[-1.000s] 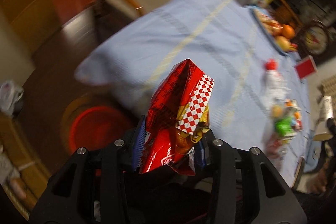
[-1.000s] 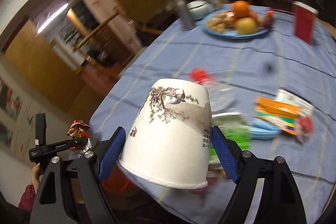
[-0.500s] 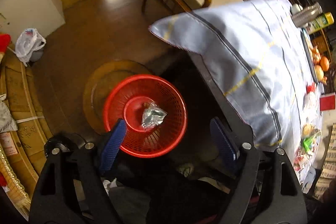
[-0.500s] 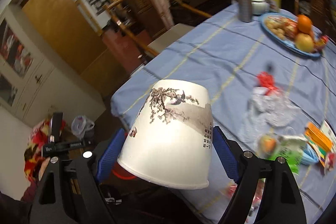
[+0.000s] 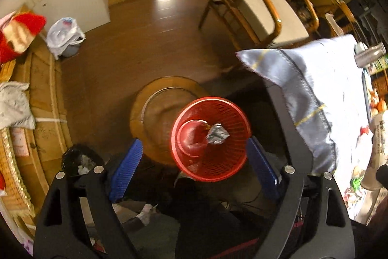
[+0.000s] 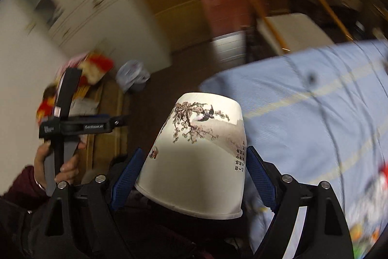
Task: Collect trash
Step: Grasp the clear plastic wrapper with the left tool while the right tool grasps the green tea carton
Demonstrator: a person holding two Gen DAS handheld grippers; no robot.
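Note:
In the left wrist view my left gripper [image 5: 194, 157] is open and empty, held above a red mesh basket [image 5: 228, 162] on the floor. A crumpled silvery wrapper [image 5: 217, 134] lies inside the basket. In the right wrist view my right gripper [image 6: 192, 169] is shut on a white paper cup [image 6: 201, 162] with a tree-and-bird print, held upside down beside the table's edge. The left gripper's frame [image 6: 65, 125] and the hand holding it show at the left of that view. The cup [image 5: 377, 137] also shows at the right edge of the left wrist view.
A table with a blue cloth [image 5: 322, 89] [image 6: 315, 113] stands to the right, with more wrappers and food on it. A wooden chair [image 5: 262, 9] stands behind. A round wooden stand [image 5: 155, 111] sits beside the basket. A white plastic bag [image 5: 64, 37] lies by the wall.
My left gripper opened and let go of the red checkered snack bag, which is out of sight now. It swung from the table to above the basket. My right gripper swung left with the cup.

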